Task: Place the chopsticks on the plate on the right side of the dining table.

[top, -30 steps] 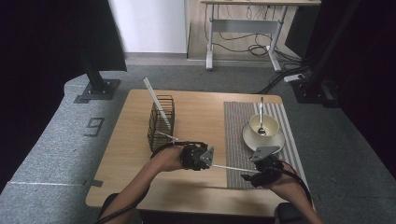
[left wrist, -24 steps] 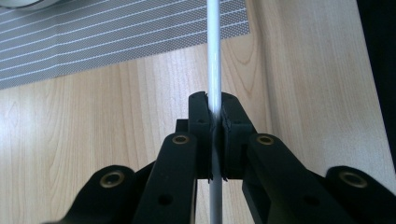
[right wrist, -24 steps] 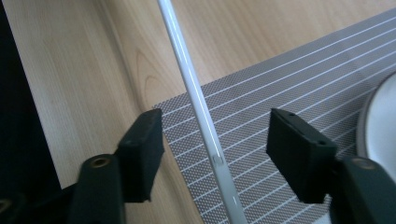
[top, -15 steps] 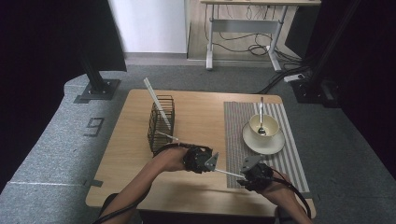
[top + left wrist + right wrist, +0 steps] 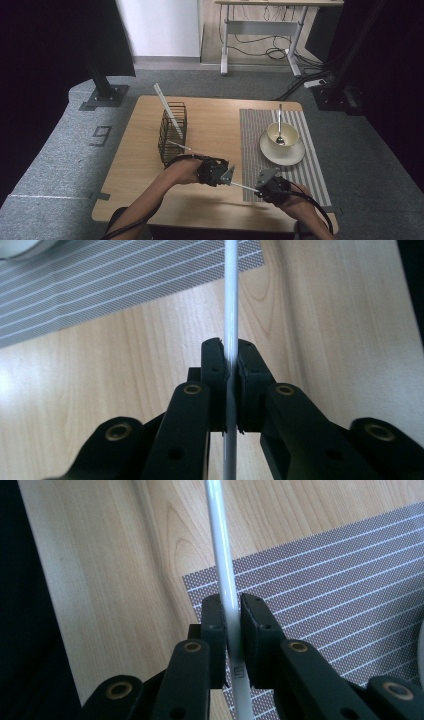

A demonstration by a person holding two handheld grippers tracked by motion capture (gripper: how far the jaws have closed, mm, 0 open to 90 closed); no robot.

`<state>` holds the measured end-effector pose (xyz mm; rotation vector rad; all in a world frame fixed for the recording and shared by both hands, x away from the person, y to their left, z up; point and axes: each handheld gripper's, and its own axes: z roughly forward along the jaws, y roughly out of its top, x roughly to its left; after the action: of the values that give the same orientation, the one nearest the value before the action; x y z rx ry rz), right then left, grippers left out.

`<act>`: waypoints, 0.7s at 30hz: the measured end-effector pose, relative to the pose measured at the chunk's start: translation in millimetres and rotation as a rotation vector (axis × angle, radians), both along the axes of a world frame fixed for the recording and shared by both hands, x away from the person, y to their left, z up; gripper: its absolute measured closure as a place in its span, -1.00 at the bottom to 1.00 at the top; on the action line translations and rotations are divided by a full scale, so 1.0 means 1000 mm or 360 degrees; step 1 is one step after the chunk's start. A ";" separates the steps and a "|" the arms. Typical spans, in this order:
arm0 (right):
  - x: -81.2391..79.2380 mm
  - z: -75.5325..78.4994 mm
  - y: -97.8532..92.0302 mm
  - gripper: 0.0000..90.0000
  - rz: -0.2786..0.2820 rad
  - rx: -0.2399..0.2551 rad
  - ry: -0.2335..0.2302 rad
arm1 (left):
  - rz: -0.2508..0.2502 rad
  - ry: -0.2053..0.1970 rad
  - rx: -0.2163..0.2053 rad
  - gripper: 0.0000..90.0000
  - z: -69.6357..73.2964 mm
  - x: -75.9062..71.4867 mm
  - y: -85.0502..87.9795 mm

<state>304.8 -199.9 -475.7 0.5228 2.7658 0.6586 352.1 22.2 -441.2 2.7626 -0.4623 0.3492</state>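
White stick (image 5: 244,186) is held off the table (image 5: 150,200) between both grippers, near the front edge, roughly at mid-width. It runs from the left gripper (image 5: 226,176) across to the right gripper (image 5: 261,184), sloping slightly down toward the right one, spanning the front-left corner of the striped placemat (image 5: 250,150).

Left gripper: jaws pressed tight on the stick, seen clearly in the left gripper view, where the stick (image 5: 231,300) runs straight up between the pads (image 5: 216,365) over bare wood, with the placemat (image 5: 100,285) at upper left.

Right gripper: jaws have just been closing and now pinch the same stick. In the right gripper view the stick (image 5: 220,545) passes between the pads (image 5: 252,630) and leans a bit left, with the placemat (image 5: 325,595) behind it and the table's front edge at the left.

Wire basket (image 5: 172,132) stands toward the left half of the table, behind the left hand (image 5: 187,170). A long white stick (image 5: 167,107) leans out of its top toward the back-left, and another short one (image 5: 178,146) pokes out of its front side.

Cup (image 5: 281,135) sits on a saucer (image 5: 281,152) on the placemat, right half of the table, with a spoon (image 5: 279,125) standing in the cup. Well apart from both grippers.
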 end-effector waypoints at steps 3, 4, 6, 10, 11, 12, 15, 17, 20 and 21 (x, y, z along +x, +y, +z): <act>-0.001 0.003 -0.001 0.83 0.0042 0.0023 0.0028 | 0.0038 -0.0007 -0.0052 0.81 0.001 0.002 0.002; -0.001 0.003 -0.001 0.83 0.0042 0.0023 0.0028 | 0.0038 -0.0007 -0.0052 0.79 0.001 0.002 0.002; -0.002 0.005 -0.002 0.84 0.0064 0.0039 0.0038 | 0.0063 -0.0013 -0.0087 0.71 0.003 0.003 0.004; -0.002 0.009 -0.005 0.84 0.0057 0.0040 0.0043 | 0.0115 -0.0033 -0.0143 0.49 0.004 0.003 0.007; -0.002 0.010 -0.006 0.84 0.0054 0.0045 0.0043 | 0.0135 -0.0045 -0.0169 0.41 0.004 0.004 0.008; -0.002 0.011 -0.007 0.84 0.0053 0.0045 0.0044 | 0.0135 -0.0045 -0.0169 0.33 0.004 0.004 0.008; -0.001 0.012 -0.009 0.84 0.0046 0.0049 0.0040 | 0.0205 -0.0050 -0.0244 0.19 0.004 0.006 0.011; 0.000 0.015 -0.011 0.84 0.0035 0.0048 0.0035 | 0.0295 0.0023 -0.0334 -0.01 0.006 0.009 0.014; 0.001 0.016 -0.014 0.84 0.0020 0.0046 0.0030 | 0.0372 0.0098 -0.0432 -0.20 0.008 0.010 0.017; 0.001 0.017 -0.014 0.84 0.0016 0.0045 0.0028 | 0.0372 0.0098 -0.0432 -0.26 0.008 0.010 0.017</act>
<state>306.0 -214.3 -458.9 0.5237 2.7810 0.6999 362.0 39.7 -433.3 2.5545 -0.0680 0.3515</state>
